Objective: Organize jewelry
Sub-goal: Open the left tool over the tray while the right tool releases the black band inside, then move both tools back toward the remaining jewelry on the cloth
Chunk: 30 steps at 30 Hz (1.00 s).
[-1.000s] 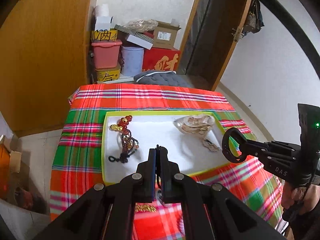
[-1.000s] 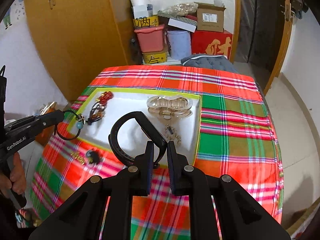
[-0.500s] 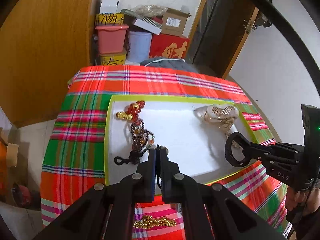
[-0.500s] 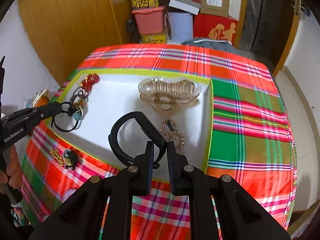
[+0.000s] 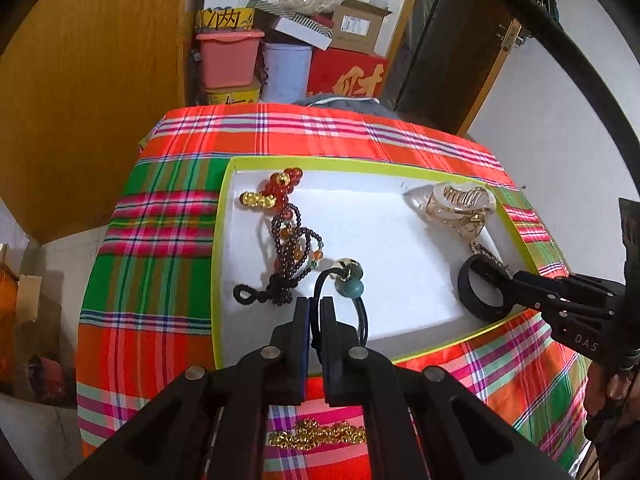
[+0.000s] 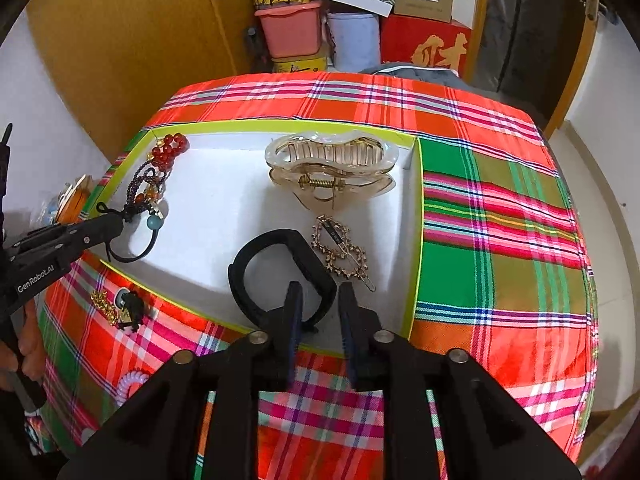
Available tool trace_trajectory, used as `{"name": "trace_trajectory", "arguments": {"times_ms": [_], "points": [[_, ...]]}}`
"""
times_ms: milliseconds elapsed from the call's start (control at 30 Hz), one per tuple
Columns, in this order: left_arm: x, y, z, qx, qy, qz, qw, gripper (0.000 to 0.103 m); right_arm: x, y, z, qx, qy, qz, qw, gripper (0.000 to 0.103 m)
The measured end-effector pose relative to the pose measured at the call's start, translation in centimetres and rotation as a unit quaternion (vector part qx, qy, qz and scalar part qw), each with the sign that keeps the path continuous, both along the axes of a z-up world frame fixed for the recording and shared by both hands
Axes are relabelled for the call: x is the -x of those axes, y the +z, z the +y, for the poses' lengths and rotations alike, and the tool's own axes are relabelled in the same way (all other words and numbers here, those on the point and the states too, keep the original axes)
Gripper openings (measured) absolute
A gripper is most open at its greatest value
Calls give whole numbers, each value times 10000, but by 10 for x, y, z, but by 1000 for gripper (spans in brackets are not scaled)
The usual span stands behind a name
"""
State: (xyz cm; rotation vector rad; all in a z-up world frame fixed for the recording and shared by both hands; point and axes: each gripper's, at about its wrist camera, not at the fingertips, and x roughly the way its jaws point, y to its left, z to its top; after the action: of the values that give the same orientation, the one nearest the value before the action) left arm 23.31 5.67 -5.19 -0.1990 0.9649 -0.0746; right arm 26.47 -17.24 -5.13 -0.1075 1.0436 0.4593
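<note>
A white tray with a lime rim point(image 5: 224, 240) point(image 6: 416, 240) lies on the plaid table. My left gripper point(image 5: 315, 304) is shut on a black hair tie with a teal bead point(image 5: 352, 286) point(image 6: 152, 224), low over the tray's near edge. My right gripper point(image 6: 318, 290) has its jaws parted; a thick black band point(image 6: 280, 248) point(image 5: 476, 292) lies in the tray between its fingers. The tray also holds a beaded bracelet string point(image 5: 288, 236) point(image 6: 160, 168), a clear claw clip point(image 5: 456, 208) point(image 6: 332, 168) and a gold barrette point(image 6: 340, 248).
On the cloth in front of the tray lie a gold chain point(image 5: 316, 436) point(image 6: 102, 304), a small black item point(image 6: 130, 306) and a pale spiral hair tie point(image 6: 130, 386). Boxes and tubs point(image 5: 280, 52) are stacked behind the table. A wooden cabinet point(image 5: 80, 80) stands left.
Both grippers came down onto the tray. The right gripper's jaws opened and the black band now rests in the tray. The left gripper still grips the hair tie.
</note>
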Motion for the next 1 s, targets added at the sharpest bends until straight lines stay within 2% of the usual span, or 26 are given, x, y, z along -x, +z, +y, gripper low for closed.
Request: {"name": "trace_trajectory", "arguments": {"times_ms": [67, 200, 333, 367, 700, 1000], "points": [[2, 1, 0, -3, 7, 6, 10000, 4, 2, 2, -1, -28, -17, -21, 10000, 31], [10, 8, 1, 2, 37, -60, 10000, 8, 11, 9, -4, -71, -2, -119, 9999, 31], [22, 20, 2, 67, 58, -179, 9998, 25, 24, 18, -6, -127, 33, -219, 9997, 32], [25, 23, 3, 79, 68, -204, 9997, 27, 28, 20, -7, -144, 36, -243, 9996, 32], [61, 42, 1, 50, 172, -323, 9993, 27, 61, 41, -18, -263, 65, -423, 9987, 32], [107, 55, -11, 10, 79, -475, 9988, 27, 95, 54, -24, -377, 137, -509, 9979, 32]]}}
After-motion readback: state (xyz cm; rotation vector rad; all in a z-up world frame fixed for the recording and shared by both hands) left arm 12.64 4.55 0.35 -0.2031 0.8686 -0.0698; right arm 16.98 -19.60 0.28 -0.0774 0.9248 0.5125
